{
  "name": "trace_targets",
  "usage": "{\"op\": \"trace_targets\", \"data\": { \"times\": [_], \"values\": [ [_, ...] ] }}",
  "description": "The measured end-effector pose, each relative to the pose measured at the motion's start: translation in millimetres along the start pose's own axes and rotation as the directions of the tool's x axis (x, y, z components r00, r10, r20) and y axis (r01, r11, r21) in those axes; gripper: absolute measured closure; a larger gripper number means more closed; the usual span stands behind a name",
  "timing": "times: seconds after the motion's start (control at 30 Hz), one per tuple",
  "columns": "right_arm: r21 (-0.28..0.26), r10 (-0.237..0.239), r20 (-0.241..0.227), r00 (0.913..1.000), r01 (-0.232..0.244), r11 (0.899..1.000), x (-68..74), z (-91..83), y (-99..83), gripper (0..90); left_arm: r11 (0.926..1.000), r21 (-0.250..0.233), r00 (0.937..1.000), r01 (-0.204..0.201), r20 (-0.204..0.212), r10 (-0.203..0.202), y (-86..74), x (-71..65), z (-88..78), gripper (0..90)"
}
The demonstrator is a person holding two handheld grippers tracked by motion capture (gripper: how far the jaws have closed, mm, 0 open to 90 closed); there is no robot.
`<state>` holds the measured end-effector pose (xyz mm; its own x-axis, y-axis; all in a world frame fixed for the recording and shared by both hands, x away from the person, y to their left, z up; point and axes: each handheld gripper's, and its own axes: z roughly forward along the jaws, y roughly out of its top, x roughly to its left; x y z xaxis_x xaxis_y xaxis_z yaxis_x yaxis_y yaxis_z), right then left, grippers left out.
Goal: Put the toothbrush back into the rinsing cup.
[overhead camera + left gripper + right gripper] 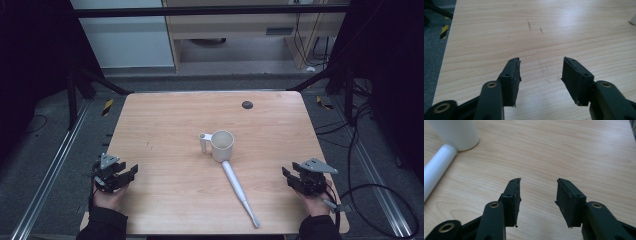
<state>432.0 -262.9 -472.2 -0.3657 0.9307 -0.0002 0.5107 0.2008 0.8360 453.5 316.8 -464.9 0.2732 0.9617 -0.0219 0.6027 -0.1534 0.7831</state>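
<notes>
Two claws, my left claw [131, 171] and right claw [286, 174], are hanging open and empty over the tabletop [165, 125], while the brush [238, 191] is lying mid-table, slanting from the cup [222, 145] toward me, nearer my right.
</notes>
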Motion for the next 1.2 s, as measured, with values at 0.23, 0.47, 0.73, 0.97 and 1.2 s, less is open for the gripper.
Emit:
{"op": "trace_targets", "data": {
  "times": [0.23,0.47,0.73,0.97,1.2],
  "values": [
    [0.003,-0.071,-0.043,0.9966,0.071,0.997,15.2,-0.2,4.9,61.5,1.0000,0.005,0.9996,-0.006,0.027,0.005,-0.4,-3.9,-0.7,53.1],
    [0.007,-0.094,-0.072,0.9929,0.095,0.995,27.5,0.6,10.6,65.6,0.9997,0.012,0.9988,-0.022,0.045,0.021,-0.2,-5.6,0.6,52.6],
    [-0.019,-0.114,-0.144,0.9830,0.112,0.993,48.6,3.9,23.3,64.9,0.9996,0.014,0.9956,-0.024,0.091,0.023,-0.6,-7.9,2.8,53.5],
    [0.006,-0.119,-0.181,0.9761,0.122,0.992,65.6,11.5,31.9,66.7,0.9983,0.018,0.9948,-0.056,0.086,0.054,-0.2,-11.9,3.0,57.6],
    [0.025,-0.124,-0.222,0.9672,0.133,0.991,88.1,29.0,47.8,72.9,0.9975,0.019,0.9949,-0.068,0.075,0.067,0.3,-12.8,1.5,64.1]
  ]
}}
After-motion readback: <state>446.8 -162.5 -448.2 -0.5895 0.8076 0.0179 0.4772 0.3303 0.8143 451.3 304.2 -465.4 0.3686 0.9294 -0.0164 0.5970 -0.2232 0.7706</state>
